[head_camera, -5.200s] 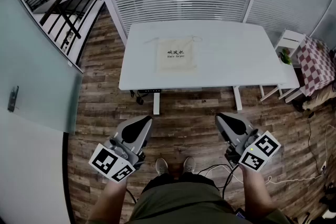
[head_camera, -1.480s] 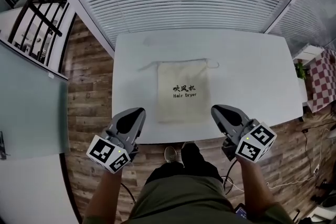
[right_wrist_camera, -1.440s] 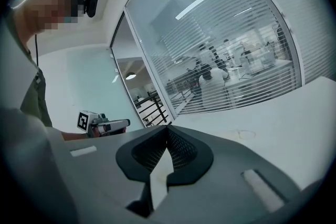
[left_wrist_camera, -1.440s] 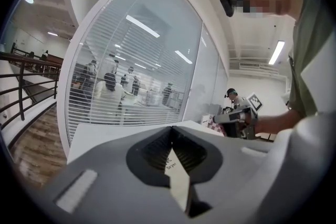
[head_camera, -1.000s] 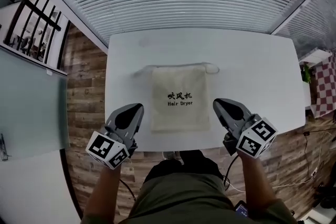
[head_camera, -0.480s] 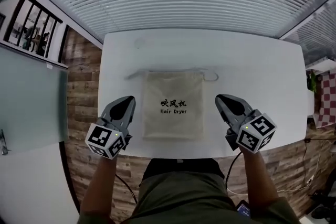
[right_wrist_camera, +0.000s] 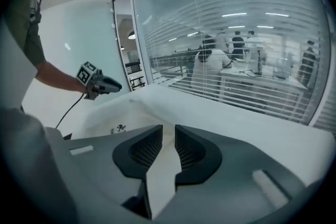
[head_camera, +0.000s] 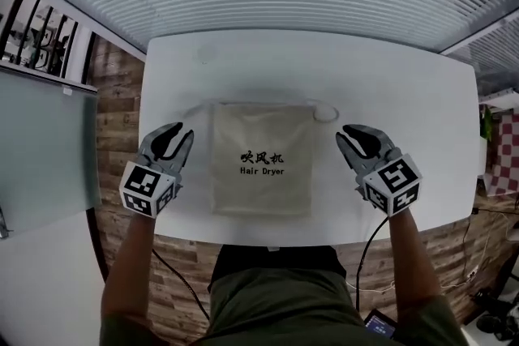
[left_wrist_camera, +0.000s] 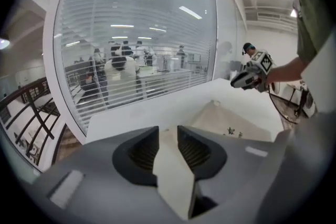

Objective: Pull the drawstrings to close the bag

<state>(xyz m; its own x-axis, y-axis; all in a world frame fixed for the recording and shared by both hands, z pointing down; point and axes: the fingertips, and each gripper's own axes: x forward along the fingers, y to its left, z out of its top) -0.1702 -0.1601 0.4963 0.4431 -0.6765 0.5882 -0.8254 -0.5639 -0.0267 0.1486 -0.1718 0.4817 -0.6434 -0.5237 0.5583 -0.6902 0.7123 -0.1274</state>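
White is the table (head_camera: 389, 77) on which everything is laid. At its left side the left gripper (head_camera: 180, 135) is held over the surface, just beside the bag's left edge but apart from it. Its jaws are being opened, and nothing is seen between them except bare tabletop.

A little ahead of it, the left drawstring (head_camera: 197, 111) is seen as a thin pale cord trailing from the bag's upper left corner onto the table. The bag (head_camera: 261, 198) itself is laid flat at the middle of the table, mouth turned away from the person and dark print facing up.

It is judged to be soft, light cloth with little or nothing inside. It would probably be dragged across the smooth top if only one cord were pulled. Both cords are therefore best taken together and drawn outward in opposite directions.

At the upper right corner the right drawstring (head_camera: 326, 113) is left in a small loop. Cords this thin, lying flat, are judged awkward to pinch, so hold is best taken on the loop or the free end.

Beside the bag's right edge, apart from it, the right gripper (head_camera: 349, 135) is held. Its jaws are being parted, a narrow gap shows, and nothing is caught in it.
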